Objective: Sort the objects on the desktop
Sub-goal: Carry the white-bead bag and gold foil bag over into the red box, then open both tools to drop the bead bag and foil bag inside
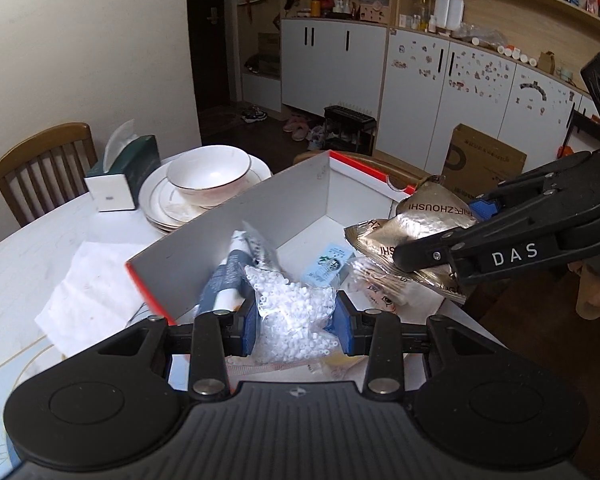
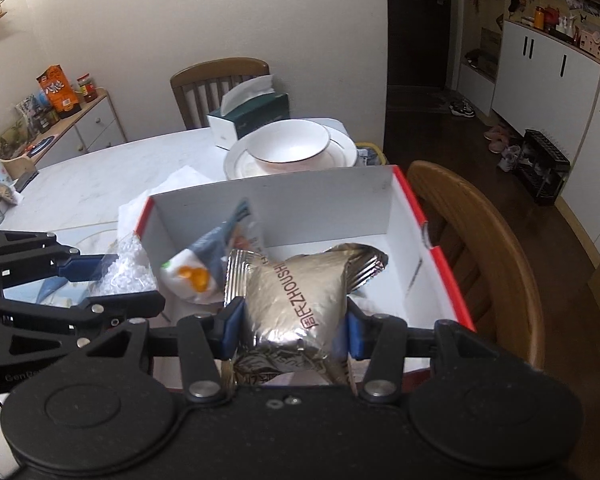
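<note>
Between the blue pads of the left gripper sits a clear bag of white beads, the jaws clamped on its middle, with the bag bulging above and below the pinch. It hangs over the near left corner of the open cardboard box. I judge the bag light and soft, its beads shifting under pressure, and the thin film slippery; a hold across the fullest part, as here, looks safer than one at a loose edge, where the film could slide out.

To the right, the right gripper has its own jaws pressed on a gold foil pouch with printed lettering, held over the near right part of the same box. The pouch looks puffed, so it should be light and springy; the foil creases easily and is slick, and a hard squeeze might burst a seal. Gripping the padded body rather than the crimped ends seems wise. More foil packaging shows just under it, though whether that is a second pouch I cannot tell.

Further out, inside the box, lie a blue and white packet, blurred, and a small pale blue carton on the floor of the box. Left of the box a crumpled white tissue lies on the table. At the far side stand a bowl on stacked plates, fragile and best kept clear of, and a tissue box just left of them.
</note>
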Demonstrator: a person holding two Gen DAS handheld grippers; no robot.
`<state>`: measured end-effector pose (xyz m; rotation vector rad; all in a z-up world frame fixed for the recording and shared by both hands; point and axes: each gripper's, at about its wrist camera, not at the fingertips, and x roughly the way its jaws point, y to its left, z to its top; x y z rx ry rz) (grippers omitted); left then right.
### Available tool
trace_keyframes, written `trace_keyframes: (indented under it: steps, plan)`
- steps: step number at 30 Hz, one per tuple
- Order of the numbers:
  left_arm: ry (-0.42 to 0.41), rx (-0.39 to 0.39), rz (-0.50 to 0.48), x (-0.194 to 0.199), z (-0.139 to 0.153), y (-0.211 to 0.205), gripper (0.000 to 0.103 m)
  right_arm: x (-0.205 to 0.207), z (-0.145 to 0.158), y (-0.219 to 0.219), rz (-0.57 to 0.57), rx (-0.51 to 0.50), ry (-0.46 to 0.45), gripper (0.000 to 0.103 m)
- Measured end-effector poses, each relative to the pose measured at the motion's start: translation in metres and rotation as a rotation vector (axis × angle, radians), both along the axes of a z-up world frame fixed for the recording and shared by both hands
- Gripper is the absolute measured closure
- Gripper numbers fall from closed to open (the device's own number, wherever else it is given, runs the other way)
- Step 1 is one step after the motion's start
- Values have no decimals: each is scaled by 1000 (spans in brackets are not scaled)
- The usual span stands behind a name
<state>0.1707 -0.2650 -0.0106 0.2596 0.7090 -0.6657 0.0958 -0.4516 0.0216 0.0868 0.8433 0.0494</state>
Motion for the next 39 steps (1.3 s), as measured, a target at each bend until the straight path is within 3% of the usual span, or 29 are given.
trace_keyframes:
  steps: [19, 39]
  plan:
    - [17, 67, -4, 31, -27, -42, 66, 28, -33, -26, 11, -37, 67, 55]
    - [90, 124, 5, 47, -57, -45, 66, 39, -66, -25, 6, -83, 147, 53]
